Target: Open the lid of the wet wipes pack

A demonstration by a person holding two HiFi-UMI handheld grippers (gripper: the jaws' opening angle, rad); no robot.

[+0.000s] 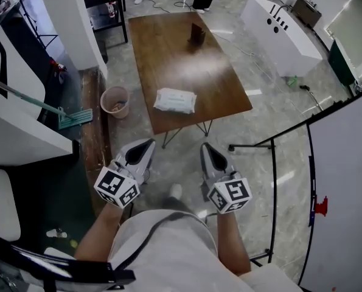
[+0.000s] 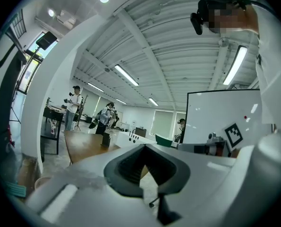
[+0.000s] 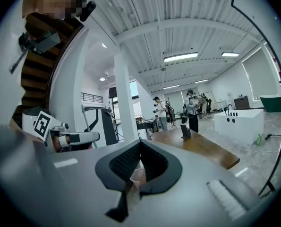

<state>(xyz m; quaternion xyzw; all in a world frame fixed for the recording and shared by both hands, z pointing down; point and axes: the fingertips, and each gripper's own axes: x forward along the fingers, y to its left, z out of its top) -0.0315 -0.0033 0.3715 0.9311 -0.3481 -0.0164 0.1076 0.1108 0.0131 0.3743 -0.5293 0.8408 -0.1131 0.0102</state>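
While standing well short of the surface (image 1: 168, 53), holds left tool (image 1: 149, 143) and right tool (image 1: 206, 146) clenched empty. Leaves wet wipes pack (image 1: 175, 100) untouched near the surface's front edge; approach, steadying and lid-opening all ahead.

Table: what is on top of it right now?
On the table are a white wipes pack near the near edge and a small dark object at the far end. Anything under the pack is hidden.
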